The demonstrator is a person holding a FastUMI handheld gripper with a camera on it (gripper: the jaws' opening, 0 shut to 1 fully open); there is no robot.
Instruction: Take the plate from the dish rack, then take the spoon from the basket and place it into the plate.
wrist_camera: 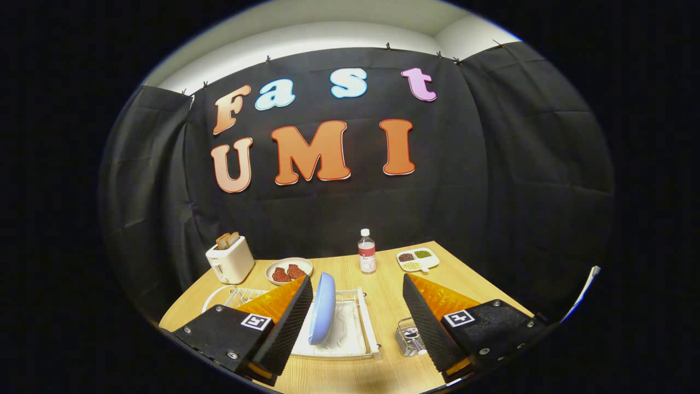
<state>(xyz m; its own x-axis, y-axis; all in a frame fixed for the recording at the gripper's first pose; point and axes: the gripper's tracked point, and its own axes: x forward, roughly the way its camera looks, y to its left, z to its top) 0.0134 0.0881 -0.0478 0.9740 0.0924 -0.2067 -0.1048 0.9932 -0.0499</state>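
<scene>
A light blue plate (322, 308) stands on edge in the white dish rack (365, 326) on the wooden table. It sits between my fingers, close beside the left one. My gripper (358, 284) is open, hovering above the rack, and touches nothing. A small wire basket (409, 336) stands just right of the rack, partly hidden behind my right finger; a metal utensil handle lies in it, though I cannot make out the spoon clearly.
Beyond the rack stand a white toaster (230, 261) with bread slices, a bowl (288, 270) of reddish food, a water bottle (367, 252) and a divided white dish (418, 259) of beans. A round white item (214, 296) lies left of the rack.
</scene>
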